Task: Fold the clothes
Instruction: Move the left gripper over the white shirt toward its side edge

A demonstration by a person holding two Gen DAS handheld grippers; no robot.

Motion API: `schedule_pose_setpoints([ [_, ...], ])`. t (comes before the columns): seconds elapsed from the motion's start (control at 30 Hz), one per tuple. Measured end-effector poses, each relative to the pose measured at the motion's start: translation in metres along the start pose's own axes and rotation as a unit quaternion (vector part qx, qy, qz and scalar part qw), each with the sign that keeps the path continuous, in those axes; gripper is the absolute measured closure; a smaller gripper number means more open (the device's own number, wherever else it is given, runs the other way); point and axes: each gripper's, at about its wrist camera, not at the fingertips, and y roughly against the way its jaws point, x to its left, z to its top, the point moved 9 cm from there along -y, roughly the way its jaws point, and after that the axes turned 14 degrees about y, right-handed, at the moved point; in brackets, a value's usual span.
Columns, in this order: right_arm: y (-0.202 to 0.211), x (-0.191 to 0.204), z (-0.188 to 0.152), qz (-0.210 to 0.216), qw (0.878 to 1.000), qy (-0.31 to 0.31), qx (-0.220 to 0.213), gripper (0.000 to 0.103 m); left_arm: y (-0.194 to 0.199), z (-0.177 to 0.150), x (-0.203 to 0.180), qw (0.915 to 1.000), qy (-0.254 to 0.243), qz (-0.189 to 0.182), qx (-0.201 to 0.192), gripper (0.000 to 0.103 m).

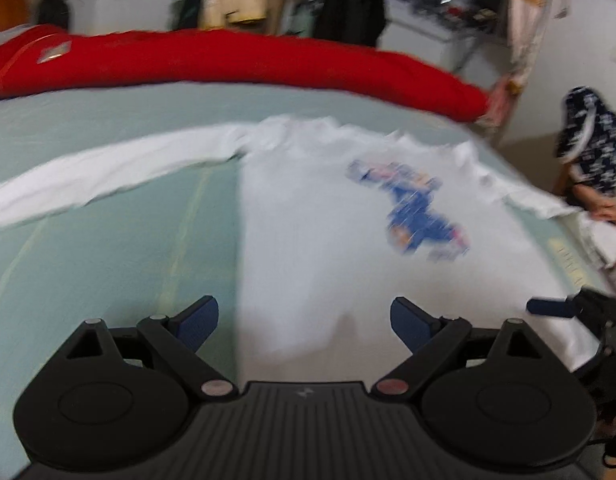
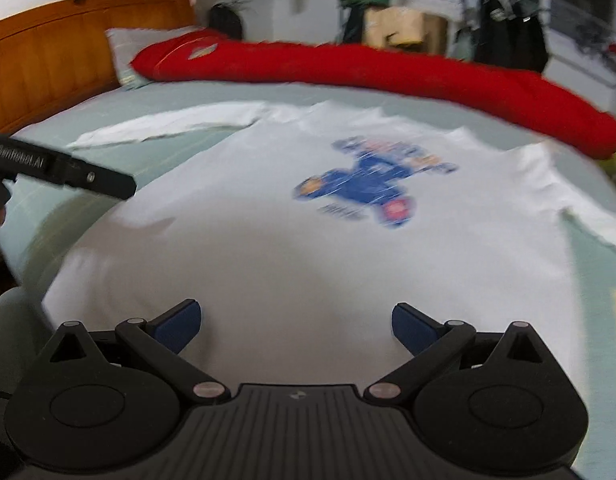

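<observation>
Nearest the lens in each view, the blue pads of a hand-held gripper stand wide apart with nothing between them: the left hand-held gripper [image 1: 304, 324] hangs over the lower edge of the white shirt [image 1: 328, 240], where cloth meets the pale green bed sheet [image 1: 108, 240], and the right hand-held gripper [image 2: 296, 326] hangs over the shirt's hem area at the bottom centre of its frame. Both are released and empty. The shirt lies spread flat on the bed, printed side up, its blue graphic [image 2: 372, 180] right of centre, one long sleeve [image 1: 108, 172] stretched toward the left of the frame. A red blanket [image 2: 388, 72] runs across the far side of the bed. Both views are blurred by motion. Folding has seemingly not begun; this looks like the approach to a first grasp. Next, each pair of jaws probably needs to descend onto a hem or side edge and pinch the fabric.
</observation>
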Motion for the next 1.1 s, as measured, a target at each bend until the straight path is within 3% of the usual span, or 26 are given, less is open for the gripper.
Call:
schedule_pose_setpoints([
  [0.13,0.009,-0.026,0.005,-0.025,1.000,-0.016,-0.009,0.000,-0.031,0.057,-0.021,0.9982,-0.004,-0.059,-0.010,0.010],
  [0.3,0.006,-0.045,0.010,-0.047,0.999,-0.011,-0.011,0.000,-0.101,0.127,-0.032,0.9973,-0.013,-0.068,-0.023,0.009],
  [0.4,0.001,-0.053,0.012,-0.052,0.999,-0.012,-0.008,0.000,-0.151,0.148,-0.024,0.9981,0.013,-0.061,-0.006,0.009],
  [0.53,-0.008,-0.061,0.012,-0.051,0.999,-0.017,-0.002,0.000,-0.205,0.147,0.006,0.9952,0.079,-0.048,0.032,0.009],
  [0.57,-0.010,-0.063,0.010,-0.052,0.998,-0.018,0.000,0.000,-0.206,0.144,0.016,0.9951,0.088,-0.036,0.028,0.010],
  [0.63,-0.012,-0.065,0.008,-0.054,0.998,-0.021,0.003,0.000,-0.203,0.139,0.034,0.9953,0.095,-0.009,0.013,0.028],
  [0.67,-0.012,-0.067,0.006,-0.057,0.998,-0.021,0.004,0.000,-0.201,0.136,0.044,0.9951,0.099,0.004,0.006,0.030],
  [0.87,-0.003,-0.073,0.003,-0.066,0.997,-0.034,-0.003,0.000,-0.170,0.140,0.054,0.9935,0.083,0.077,-0.017,0.027],
  [0.93,0.004,-0.071,0.005,-0.064,0.997,-0.035,-0.010,0.000,-0.159,0.142,0.053,0.9931,0.093,0.069,-0.018,0.025],
  [1.1,0.011,-0.062,0.021,-0.039,0.999,0.020,-0.028,0.000,-0.139,0.145,0.016,0.9975,0.069,-0.008,-0.013,0.017],
])
